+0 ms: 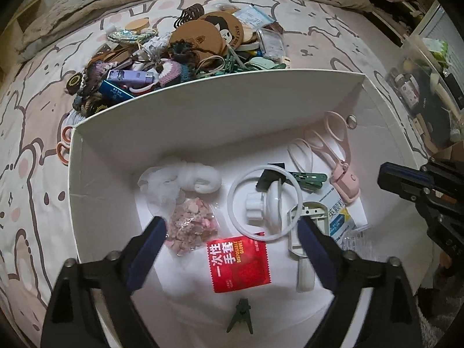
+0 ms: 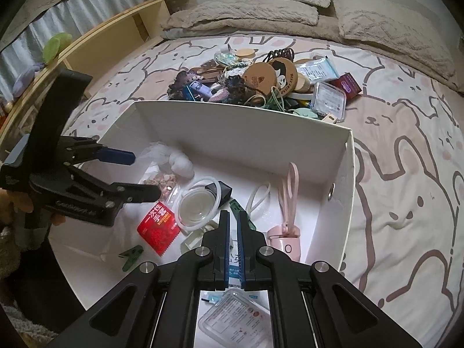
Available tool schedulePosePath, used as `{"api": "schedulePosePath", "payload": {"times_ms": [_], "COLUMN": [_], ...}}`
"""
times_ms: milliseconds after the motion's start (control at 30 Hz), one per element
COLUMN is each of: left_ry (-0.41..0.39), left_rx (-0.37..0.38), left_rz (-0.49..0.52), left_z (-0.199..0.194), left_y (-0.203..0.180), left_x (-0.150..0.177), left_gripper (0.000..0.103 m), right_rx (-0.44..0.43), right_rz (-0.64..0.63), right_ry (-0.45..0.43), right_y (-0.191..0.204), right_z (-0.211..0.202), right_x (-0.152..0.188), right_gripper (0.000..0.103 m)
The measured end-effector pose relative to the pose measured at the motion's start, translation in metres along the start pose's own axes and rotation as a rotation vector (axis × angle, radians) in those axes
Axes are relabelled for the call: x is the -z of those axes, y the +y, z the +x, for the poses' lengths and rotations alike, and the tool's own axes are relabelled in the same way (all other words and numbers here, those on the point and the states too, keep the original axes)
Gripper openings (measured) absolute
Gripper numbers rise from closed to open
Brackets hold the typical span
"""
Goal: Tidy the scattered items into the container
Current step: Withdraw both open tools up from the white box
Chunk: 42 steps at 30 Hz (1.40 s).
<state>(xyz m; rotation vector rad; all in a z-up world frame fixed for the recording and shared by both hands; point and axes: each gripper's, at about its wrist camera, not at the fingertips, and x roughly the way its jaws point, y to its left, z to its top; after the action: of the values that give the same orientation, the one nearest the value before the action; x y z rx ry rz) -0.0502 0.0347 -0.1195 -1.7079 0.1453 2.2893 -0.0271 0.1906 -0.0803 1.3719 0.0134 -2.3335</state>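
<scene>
Two grippers over the white box: left gripper wide open and empty, right gripper closed, empty.

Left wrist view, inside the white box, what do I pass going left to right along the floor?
White gauze bundle → bag of pink chips → red disposable gloves packet → white ring → pink handheld fan.

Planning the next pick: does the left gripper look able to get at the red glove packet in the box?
Probably yes. The left gripper hangs open right over the red glove packet, which lies flat in the white box with nothing on top.
</scene>
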Motion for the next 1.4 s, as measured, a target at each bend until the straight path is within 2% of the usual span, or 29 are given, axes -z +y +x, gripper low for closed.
{"api": "schedulePosePath", "payload": {"times_ms": [100,233,600,667,700,733,767,933,1400], "left_ry": [-0.013,-0.024,-0.057,-0.066,-0.071,-0.076,-0.080,-0.097,-0.105], "left_rx": [0.009,0.016,0.024,0.027,0.027,0.028,0.029,0.034,0.038], "left_rz": [-0.001,-0.005,0.018,0.022,0.025,0.026,0.027,0.025,0.027], "left_z": [-0.004,-0.007,-0.016,-0.019,-0.021,-0.022,-0.023,-0.028,-0.031], "left_y": [0.000,0.000,-0.006,-0.007,-0.007,-0.008,-0.008,-0.007,-0.007], "left_x": [0.000,0.000,0.000,0.001,0.001,0.001,0.000,0.000,-0.001], "left_gripper": [0.095,0.103,0.103,0.103,0.103,0.103,0.103,0.103,0.103], "right_rx": [0.001,0.010,0.065,0.078,0.079,0.080,0.081,0.078,0.096], "right_rz": [0.003,0.000,-0.007,-0.010,-0.011,-0.010,-0.009,-0.009,-0.001], "right_ry": [0.006,0.010,-0.036,-0.054,-0.057,-0.058,-0.061,-0.071,-0.065], "right_y": [-0.001,-0.001,0.000,0.000,0.001,0.001,0.001,0.000,-0.001], "right_z": [0.002,0.003,-0.004,-0.007,-0.007,-0.007,-0.007,-0.001,-0.002], "right_x": [0.000,-0.001,-0.004,-0.004,-0.004,-0.005,-0.005,-0.013,-0.005], "right_gripper": [0.004,0.004,0.004,0.008,0.034,0.088,0.103,0.103,0.103]}}
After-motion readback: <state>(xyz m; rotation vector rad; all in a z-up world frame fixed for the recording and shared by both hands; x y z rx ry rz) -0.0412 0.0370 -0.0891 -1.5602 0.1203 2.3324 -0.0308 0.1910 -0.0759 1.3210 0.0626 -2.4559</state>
